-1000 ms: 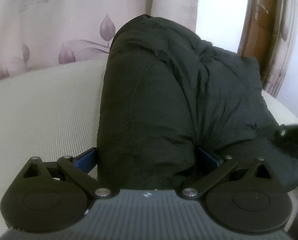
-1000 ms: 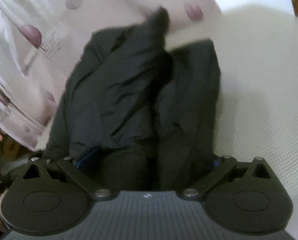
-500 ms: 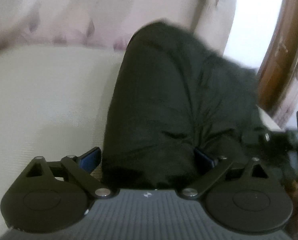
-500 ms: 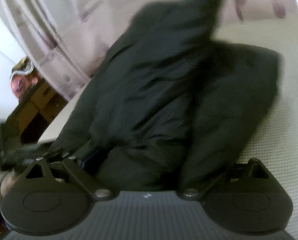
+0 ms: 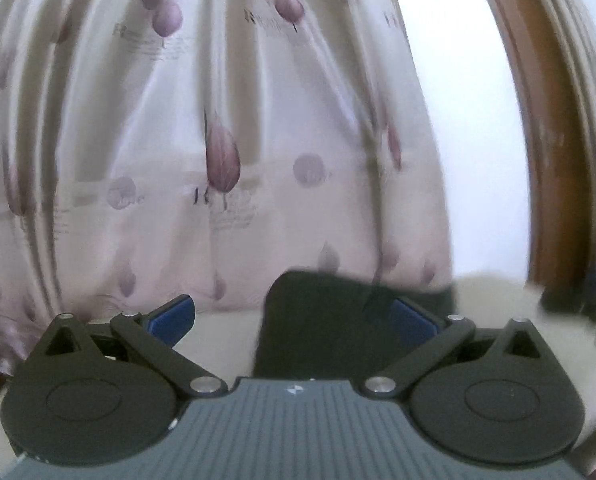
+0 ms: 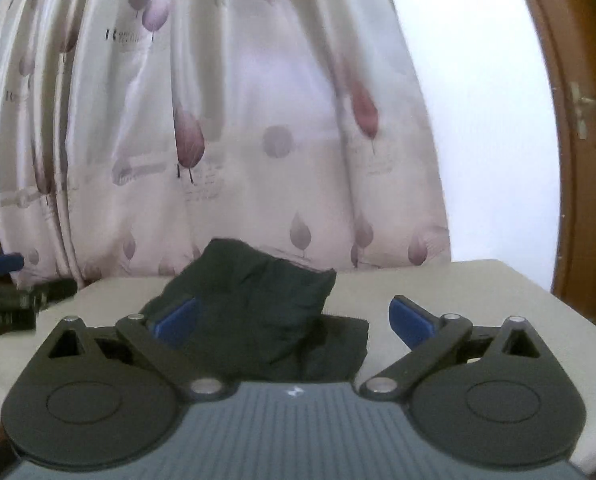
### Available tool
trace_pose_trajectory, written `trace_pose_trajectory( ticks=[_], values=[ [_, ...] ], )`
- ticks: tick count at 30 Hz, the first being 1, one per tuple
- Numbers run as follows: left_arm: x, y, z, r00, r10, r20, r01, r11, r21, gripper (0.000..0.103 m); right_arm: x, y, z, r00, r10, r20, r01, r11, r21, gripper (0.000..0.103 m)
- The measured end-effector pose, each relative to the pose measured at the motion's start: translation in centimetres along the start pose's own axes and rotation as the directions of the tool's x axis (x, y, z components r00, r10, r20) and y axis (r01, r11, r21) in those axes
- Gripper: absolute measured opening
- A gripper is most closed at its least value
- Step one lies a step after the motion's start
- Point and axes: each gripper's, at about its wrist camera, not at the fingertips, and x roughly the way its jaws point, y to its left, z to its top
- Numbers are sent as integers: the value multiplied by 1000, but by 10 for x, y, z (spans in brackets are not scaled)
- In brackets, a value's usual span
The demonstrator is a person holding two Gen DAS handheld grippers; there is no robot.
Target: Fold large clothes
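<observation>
Now both grippers, left gripper (image 5: 292, 318) and right gripper (image 6: 294, 320), hover spread and empty above the folded dark jacket (image 6: 258, 320) near the bed's (image 6: 477, 280) far edge; puffy layers might spring open.

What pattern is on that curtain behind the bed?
Pale pinkish curtain with purple leaf shapes and small lettering; clearest in the right wrist view.

Both the left gripper (image 5: 292, 314) and the right gripper (image 6: 294, 316) share one build: a ribbed grey housing with a small white emblem at its front edge, flanked by two round black discs. From each disc a black link arm with silver rivets runs to a blue finger pad (image 5: 170, 316), with triangular cut-outs in the outer brackets
</observation>
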Motion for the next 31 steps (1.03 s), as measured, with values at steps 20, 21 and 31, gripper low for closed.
trace_pose_trajectory(
  ticks=[20,21,31],
  values=[
    [-28,5,23,1000,-16,8,17,996,-90,103,-53,38,6,997,66,38,-63,995,-78,103],
    [-27,6,22,1000,-20,-4,19,995,-93,103,-54,39,5,997,66,35,-63,995,-79,103],
    [-15,1,12,994,13,-111,-24,995,-93,103,-54,46,-1,1000,3,7,-3,995,-95,103]
  ],
)
